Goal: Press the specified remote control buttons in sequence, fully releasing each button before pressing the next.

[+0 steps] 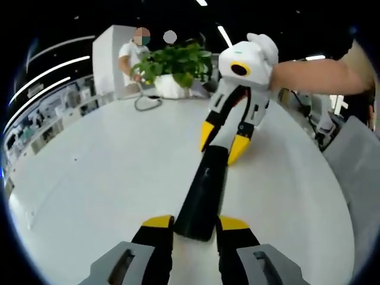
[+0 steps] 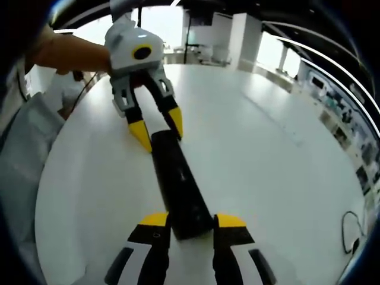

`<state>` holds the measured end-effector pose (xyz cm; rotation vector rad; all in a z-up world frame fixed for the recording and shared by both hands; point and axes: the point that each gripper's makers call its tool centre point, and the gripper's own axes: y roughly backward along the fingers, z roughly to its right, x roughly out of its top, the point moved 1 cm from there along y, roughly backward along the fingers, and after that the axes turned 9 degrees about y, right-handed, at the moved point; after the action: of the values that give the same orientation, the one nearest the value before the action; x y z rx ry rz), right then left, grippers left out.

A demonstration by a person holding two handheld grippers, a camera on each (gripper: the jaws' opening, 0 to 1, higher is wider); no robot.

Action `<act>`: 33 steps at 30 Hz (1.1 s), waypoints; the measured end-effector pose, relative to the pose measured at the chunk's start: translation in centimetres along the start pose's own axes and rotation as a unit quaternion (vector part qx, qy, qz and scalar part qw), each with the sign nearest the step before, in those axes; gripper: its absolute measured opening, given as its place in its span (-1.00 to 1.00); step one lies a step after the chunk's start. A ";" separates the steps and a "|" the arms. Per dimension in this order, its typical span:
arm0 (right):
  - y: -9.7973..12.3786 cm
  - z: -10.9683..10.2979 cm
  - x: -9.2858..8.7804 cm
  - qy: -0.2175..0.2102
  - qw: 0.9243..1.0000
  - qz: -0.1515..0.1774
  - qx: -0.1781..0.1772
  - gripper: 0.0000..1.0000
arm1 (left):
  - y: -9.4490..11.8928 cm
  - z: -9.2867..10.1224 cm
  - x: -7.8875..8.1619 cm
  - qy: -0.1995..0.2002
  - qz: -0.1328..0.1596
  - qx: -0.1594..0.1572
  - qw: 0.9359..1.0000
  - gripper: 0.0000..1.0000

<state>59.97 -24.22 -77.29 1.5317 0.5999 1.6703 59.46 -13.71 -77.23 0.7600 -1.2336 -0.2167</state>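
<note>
Open-plan office or showroom-like lab; big white round table (image 1: 107, 172) in middle; potted green plant (image 1: 175, 62) at its far edge, cable (image 1: 145, 102) beside it; dark ceiling with long strip lights (image 1: 59, 65); white pillar (image 2: 246, 38); shelves with small items (image 2: 347, 133) along wall; person in white shirt (image 1: 127, 56) standing behind table.

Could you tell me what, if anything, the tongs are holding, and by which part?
Both hold the black remote: the left tongs clamp one end of it, the right tongs the opposite end, above the white table.
</note>
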 end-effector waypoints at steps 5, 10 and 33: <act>0.0 -0.1 0.1 0.004 1.000 -0.001 0.000 -0.51 | 0.1 -0.3 -0.1 0.000 -0.003 -0.001 1.000 -0.46; 0.0 0.1 0.0 0.005 1.000 0.001 0.000 -0.52 | 0.2 -0.3 -0.1 -0.001 -0.004 -0.001 1.000 -0.46; 0.3 -0.3 -0.5 0.018 1.000 -0.006 0.002 -0.54 | 0.3 0.1 0.0 -0.018 -0.020 -0.002 1.000 -0.48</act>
<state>59.62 -24.78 -77.40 1.5005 0.6311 1.6908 59.34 -13.54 -77.04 0.7800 -1.2516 -0.2660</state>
